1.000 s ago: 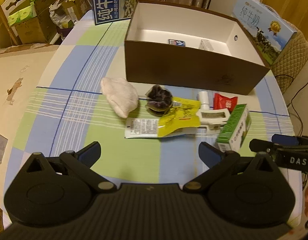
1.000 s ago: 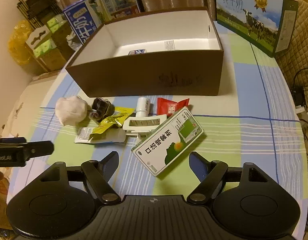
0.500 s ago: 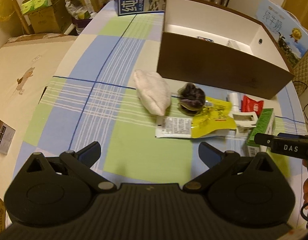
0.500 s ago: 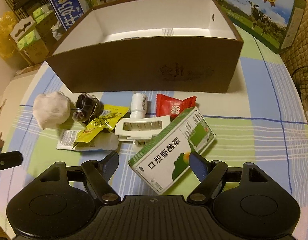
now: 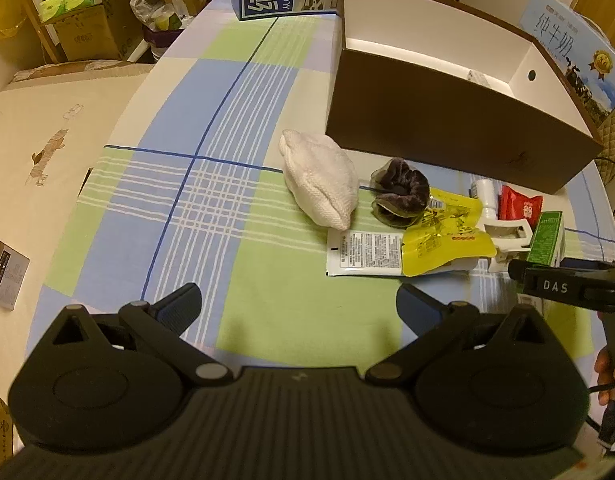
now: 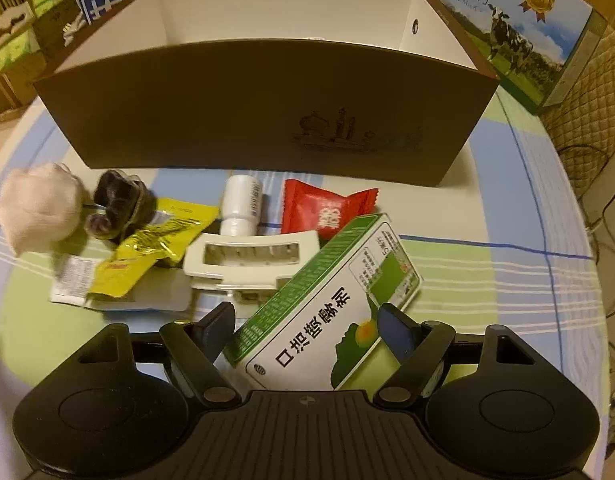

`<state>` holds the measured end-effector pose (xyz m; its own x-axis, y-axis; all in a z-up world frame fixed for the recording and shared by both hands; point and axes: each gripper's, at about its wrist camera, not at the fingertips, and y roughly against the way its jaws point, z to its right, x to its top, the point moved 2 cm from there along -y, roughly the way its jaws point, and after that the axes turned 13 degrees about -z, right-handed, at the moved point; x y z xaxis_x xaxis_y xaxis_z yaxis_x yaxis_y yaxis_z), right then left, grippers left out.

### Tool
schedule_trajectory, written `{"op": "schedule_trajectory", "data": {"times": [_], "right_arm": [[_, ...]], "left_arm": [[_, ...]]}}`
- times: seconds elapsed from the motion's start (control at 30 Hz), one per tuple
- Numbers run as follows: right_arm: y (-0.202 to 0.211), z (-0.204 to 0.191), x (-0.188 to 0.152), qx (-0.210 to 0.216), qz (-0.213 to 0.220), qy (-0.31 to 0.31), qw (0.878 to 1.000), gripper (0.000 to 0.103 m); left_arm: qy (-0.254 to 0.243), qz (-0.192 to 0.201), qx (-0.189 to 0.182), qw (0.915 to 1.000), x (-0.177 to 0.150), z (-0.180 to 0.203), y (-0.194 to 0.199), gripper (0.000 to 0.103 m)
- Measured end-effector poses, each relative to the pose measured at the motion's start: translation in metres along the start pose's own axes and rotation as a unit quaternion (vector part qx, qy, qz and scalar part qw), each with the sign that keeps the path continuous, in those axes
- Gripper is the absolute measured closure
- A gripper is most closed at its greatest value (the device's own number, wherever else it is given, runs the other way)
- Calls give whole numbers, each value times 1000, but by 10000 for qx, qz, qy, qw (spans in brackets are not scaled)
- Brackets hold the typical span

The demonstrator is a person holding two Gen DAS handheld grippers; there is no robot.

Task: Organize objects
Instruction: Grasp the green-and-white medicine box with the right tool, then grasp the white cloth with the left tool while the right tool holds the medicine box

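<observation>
Clutter remains in a row on the checked table (image 5: 227,80), just in front of the brown box (image 6: 267,120) that stands toward the far edge; going left to right there is one white knitted bundle (image 5: 319,176), one dark scrunchie (image 5: 399,192), one yellow packet (image 5: 443,240) lying over one white printed sachet (image 5: 363,252), one small white bottle (image 6: 241,204), one white plastic holder (image 6: 251,260), one red candy wrapper (image 6: 327,208) and one green medicine box (image 6: 327,312) propped against the holder. That makes eight loose things, and inside the brown box only a small part of the floor shows, with something pale on it, so I judge the sorting barely begun. Left hand-held gripper (image 5: 297,304) hangs over bare cloth near the front edge, fingers spread with nothing between them. Right hand-held gripper (image 6: 307,330) is also spread, its fingers straddling the near end of the green medicine box without pressing on it, so that carton looks to be the next pick
</observation>
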<state>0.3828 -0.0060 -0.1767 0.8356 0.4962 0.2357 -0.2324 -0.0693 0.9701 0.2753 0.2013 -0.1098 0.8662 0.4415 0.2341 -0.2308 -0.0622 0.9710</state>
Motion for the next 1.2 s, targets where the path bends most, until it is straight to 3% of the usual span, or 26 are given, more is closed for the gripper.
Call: {"op": "schedule_trajectory", "data": {"times": [0.07,0.2,0.33,0.43,0.5,0.67,1.03,1.13,1.2], "right_arm": [[-3,0,-2,-123,-25,73,9999,28],[-5,14,-11,55,41,9,10000,29],[-1,38,-23,404,130,-254,9988,42],[-2,64,-36,850,69,-653,9942,65],[0,80,-43,1097,94,-880,9900,66],[6,93,-48,1152,152,-910,9891,66],[-6,74,-24,862,106,-571,9946,66],[-4,75,-18,693,242,-513,9960,76],[-2,80,-14,602,334,-520,9963,76]], "left_arm": [[-25,-2,-19,10000,1,0,-2,1],[-68,-8,-63,10000,4,1,-5,1],[-80,-33,-106,9999,6,2,-8,1],[-94,-45,-135,9999,8,4,-10,1],[-112,-52,-150,9998,9,6,-12,1],[-194,-52,-146,9997,13,11,-15,1],[-194,56,-52,9998,24,6,-18,2],[-163,139,-18,9998,32,1,-21,6],[-126,194,-19,9997,39,-2,-25,11]]}}
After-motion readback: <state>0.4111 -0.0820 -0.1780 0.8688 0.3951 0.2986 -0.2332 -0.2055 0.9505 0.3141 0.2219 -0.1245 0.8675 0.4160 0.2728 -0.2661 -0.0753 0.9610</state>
